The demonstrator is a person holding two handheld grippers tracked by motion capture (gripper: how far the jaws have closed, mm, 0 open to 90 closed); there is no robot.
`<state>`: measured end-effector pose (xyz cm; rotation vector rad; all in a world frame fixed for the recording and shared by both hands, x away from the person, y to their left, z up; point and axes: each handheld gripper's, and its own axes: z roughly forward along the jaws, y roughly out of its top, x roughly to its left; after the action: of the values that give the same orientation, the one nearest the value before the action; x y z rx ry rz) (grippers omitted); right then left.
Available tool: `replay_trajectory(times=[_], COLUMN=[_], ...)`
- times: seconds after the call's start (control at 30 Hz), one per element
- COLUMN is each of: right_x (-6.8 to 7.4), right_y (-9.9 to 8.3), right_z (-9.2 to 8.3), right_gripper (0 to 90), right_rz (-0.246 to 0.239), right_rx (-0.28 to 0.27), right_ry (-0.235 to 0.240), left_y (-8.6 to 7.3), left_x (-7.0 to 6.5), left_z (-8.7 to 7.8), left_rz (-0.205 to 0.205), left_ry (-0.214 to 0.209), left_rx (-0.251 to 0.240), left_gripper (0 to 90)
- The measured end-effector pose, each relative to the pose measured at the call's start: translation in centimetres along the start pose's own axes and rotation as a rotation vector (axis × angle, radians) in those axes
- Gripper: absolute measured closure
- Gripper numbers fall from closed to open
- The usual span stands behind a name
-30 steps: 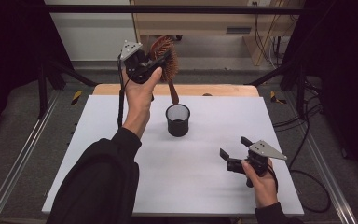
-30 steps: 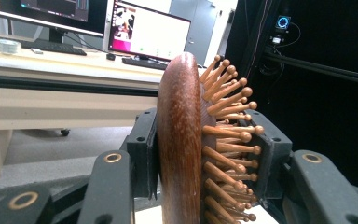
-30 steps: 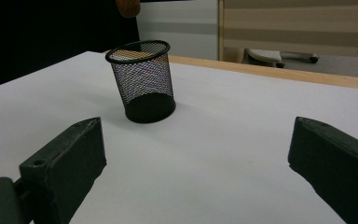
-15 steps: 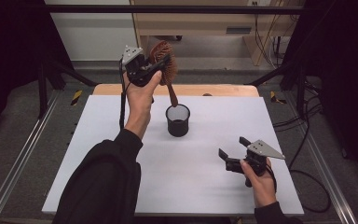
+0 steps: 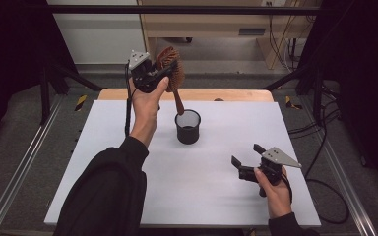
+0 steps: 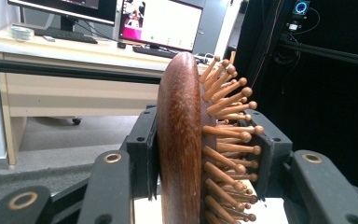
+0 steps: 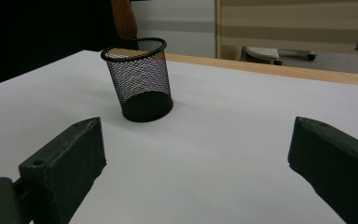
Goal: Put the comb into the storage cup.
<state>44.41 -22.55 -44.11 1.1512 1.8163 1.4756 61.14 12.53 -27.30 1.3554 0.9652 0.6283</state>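
A wooden hairbrush (image 5: 171, 69) with wooden bristle pins is held high over the table's far side, its handle pointing down toward a black mesh cup (image 5: 188, 126). My left gripper (image 5: 163, 71) is shut on the brush head; in the left gripper view the brush (image 6: 179, 140) stands edge-on between the black jaws. The mesh cup (image 7: 139, 79) stands upright on the white table, and the brush handle tip (image 7: 123, 17) hangs just above its rim. My right gripper (image 5: 245, 161) rests low near the table's front right, open with nothing between its jaws (image 7: 193, 172).
The white tabletop (image 5: 128, 162) has a wooden strip (image 5: 226, 95) along its far edge. Metal rails run along both sides on the floor. A desk with monitors (image 6: 121, 28) stands beyond the table.
The left hand has shifted the brush slightly right and a little lower, bringing the handle nearer the cup's mouth. The right hand has stayed put.
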Motion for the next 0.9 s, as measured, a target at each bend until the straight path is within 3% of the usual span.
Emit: replay_trajectory(times=[0.9], right_x=[0.1], right_y=[0.0], right_z=[0.1], right_gripper=[4.4], right_rz=[-0.009], right_rx=[0.004], right_ry=[-0.005], left_y=[-2.5], left_x=[-0.7], left_z=[1.2], left_rz=[0.012], left_ry=[-0.020], left_rx=[0.056], left_gripper=[51.8])
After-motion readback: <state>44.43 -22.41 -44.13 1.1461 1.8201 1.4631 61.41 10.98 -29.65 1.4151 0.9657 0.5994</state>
